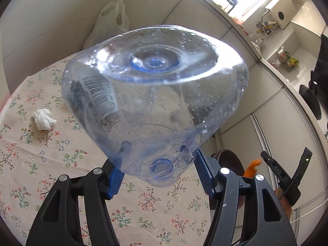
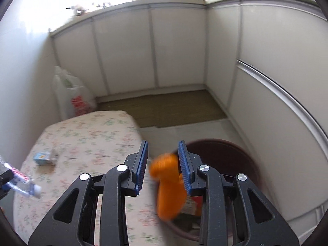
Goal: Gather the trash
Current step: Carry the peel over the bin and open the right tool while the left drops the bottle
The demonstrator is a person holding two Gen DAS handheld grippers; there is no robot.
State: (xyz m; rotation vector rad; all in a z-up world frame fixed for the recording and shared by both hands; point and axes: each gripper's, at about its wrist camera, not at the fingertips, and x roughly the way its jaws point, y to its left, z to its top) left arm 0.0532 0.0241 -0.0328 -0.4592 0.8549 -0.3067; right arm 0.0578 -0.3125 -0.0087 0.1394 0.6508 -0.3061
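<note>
My left gripper (image 1: 160,176) is shut on a clear, empty plastic bottle (image 1: 155,86). Its blue pads press on the shoulder near the neck, and the base points away from the camera, over the floral tablecloth (image 1: 30,164). A crumpled white tissue (image 1: 43,119) lies on the cloth to the left. My right gripper (image 2: 163,157) holds a blurred orange scrap (image 2: 168,186) that hangs between its pads, above a brown bin (image 2: 225,147). A small blue carton (image 2: 44,158) lies on the table. The right gripper (image 1: 287,164) and the orange scrap (image 1: 254,166) also show in the left wrist view.
White cabinet panels (image 2: 174,47) wall in the corner, with a brown mat (image 2: 164,108) on the floor. Plastic bags (image 2: 69,94) stand against the wall behind the table. The bin (image 1: 227,157) sits just off the table's right edge. A cluttered counter (image 1: 266,28) runs above the panels.
</note>
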